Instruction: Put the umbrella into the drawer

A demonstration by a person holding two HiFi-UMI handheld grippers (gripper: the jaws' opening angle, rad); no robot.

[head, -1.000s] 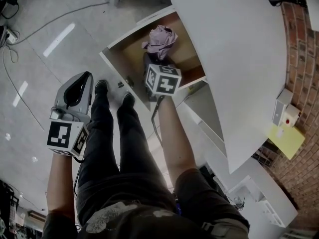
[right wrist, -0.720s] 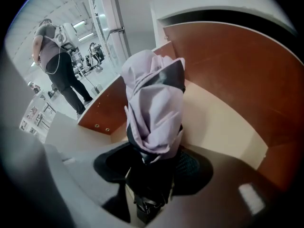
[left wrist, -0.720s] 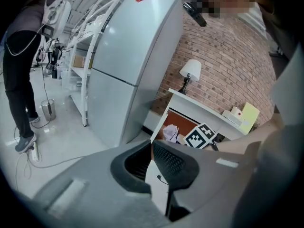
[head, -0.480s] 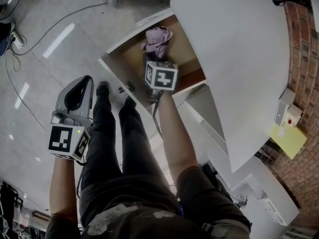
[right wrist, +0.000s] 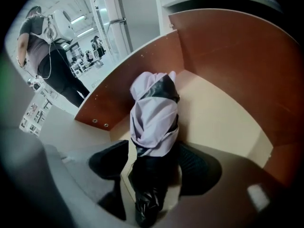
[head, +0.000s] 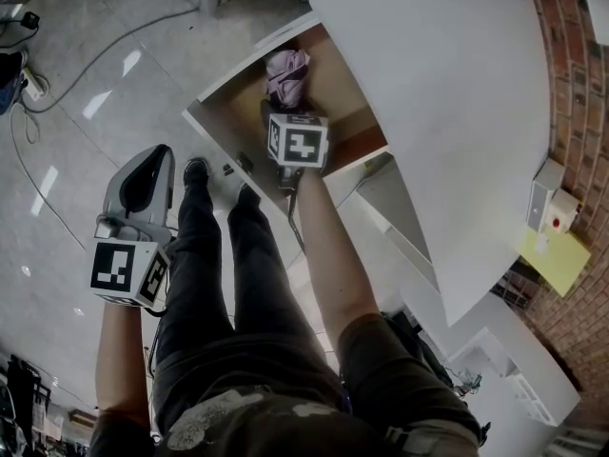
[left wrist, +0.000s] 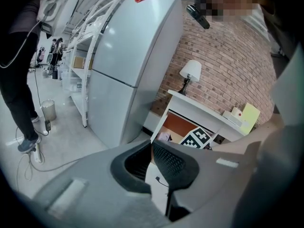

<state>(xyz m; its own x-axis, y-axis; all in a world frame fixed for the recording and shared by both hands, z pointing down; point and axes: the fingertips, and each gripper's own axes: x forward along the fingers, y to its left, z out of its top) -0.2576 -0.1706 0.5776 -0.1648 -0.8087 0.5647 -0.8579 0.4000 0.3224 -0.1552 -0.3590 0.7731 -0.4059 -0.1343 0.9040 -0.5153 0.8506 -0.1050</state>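
Umbrella (right wrist: 154, 122): folded, lilac and black, lying in the drawer (right wrist: 223, 56); near end dark, hard to make out.
Right gripper (right wrist: 154, 166): jaws just opening, apart, either side of umbrella.
Left gripper (left wrist: 151, 148): jaws together, empty.

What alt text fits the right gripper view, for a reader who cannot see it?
A folded lilac and black umbrella lies in an open drawer with brown walls and a pale bottom. It is between the jaws of the right gripper, which have just been opening and do not clamp it.
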